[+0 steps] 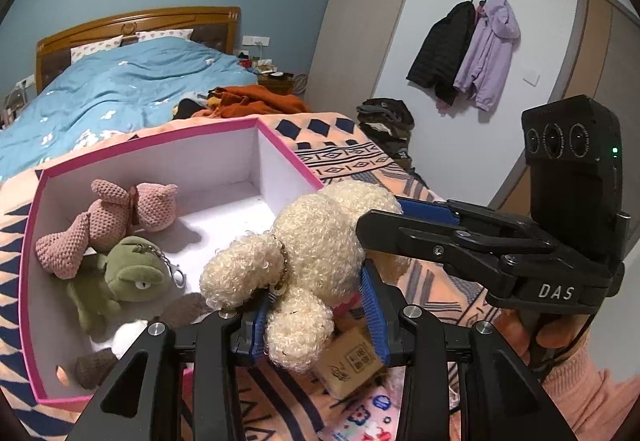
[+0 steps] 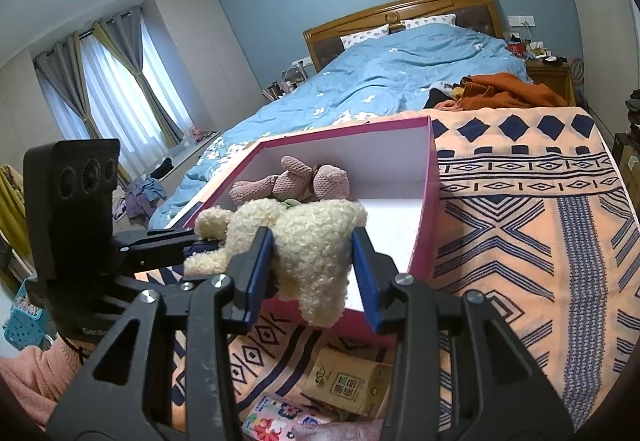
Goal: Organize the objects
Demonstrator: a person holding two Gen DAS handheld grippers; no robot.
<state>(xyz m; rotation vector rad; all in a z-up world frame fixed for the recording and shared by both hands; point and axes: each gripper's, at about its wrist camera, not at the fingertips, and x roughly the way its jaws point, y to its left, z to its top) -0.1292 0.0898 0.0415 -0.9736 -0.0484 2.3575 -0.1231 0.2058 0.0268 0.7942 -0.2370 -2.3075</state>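
The patterned blanket (image 2: 540, 221) covered the foot of the bed, and on it stood the pink box (image 1: 280, 145), open-topped, with a pink knitted toy (image 1: 120, 217) and a green plush (image 1: 128, 273) inside. The cream curly plush (image 1: 312, 253) hung above the box's near corner, its long axis crossways. Both the left hand-held gripper (image 1: 316, 317) and the right hand-held gripper (image 2: 316, 273) were clamped on it, equally near.

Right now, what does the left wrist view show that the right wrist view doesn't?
Only the left wrist view shows the green plush inside the box and the coats hung on the wall. Only the right wrist view shows the curtained window. Both show the cream curly plush clamped by the left gripper and the right gripper, beside the pink box holding the pink knitted toy.
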